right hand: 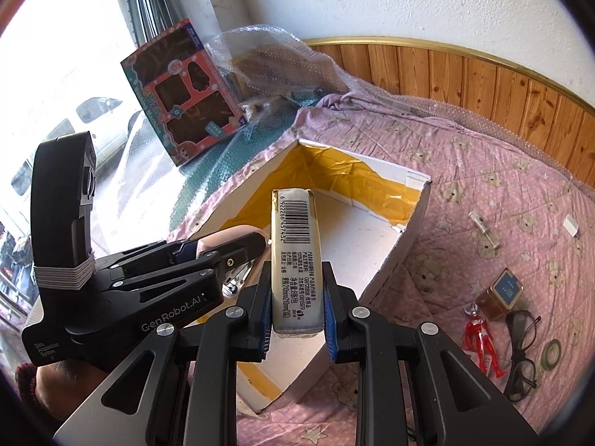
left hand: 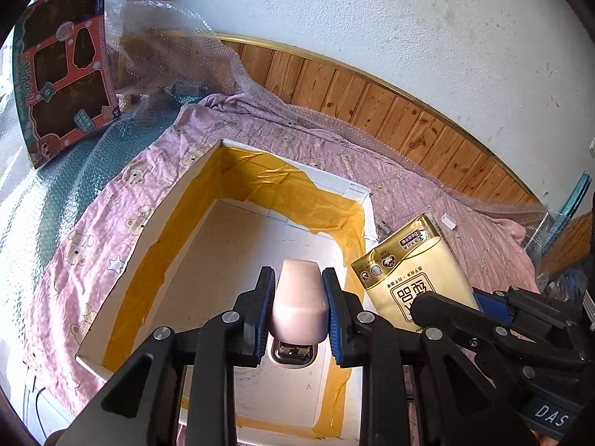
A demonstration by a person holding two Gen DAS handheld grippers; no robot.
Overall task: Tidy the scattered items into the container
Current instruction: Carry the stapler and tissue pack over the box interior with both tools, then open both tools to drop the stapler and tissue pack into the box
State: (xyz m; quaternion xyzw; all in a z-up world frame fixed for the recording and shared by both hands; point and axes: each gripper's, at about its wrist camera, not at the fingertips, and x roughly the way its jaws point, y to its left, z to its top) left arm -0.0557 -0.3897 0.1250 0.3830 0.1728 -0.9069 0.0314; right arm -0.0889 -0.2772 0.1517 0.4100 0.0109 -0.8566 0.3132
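Pink plastic formed the smooth body of the stapler (left hand: 299,306), which the left gripper (left hand: 298,314) held clamped by its two sides, over the open white box (left hand: 156,219). It looked stiff, hard and rather light, but its rounded sides seemed slippery, so a hold at the widest middle part, as it was, appeared the safest.

At about 3 o'clock from it, the right gripper (right hand: 296,316) was closed on the narrow edges of a gold tissue pack (right hand: 295,256), also above the box. This pack seemed soft and light, and I judged it would yield under pressure and not break; a hold near the middle would keep it from tilting.

Further out, at 3 to 4 o'clock of the box in the right wrist view, more things lay on the pink blanket (right hand: 502,200): a small tin (right hand: 500,293), a red figure (right hand: 483,343), glasses (right hand: 522,351), a tape roll (right hand: 551,352) and a small glass tube (right hand: 483,228).
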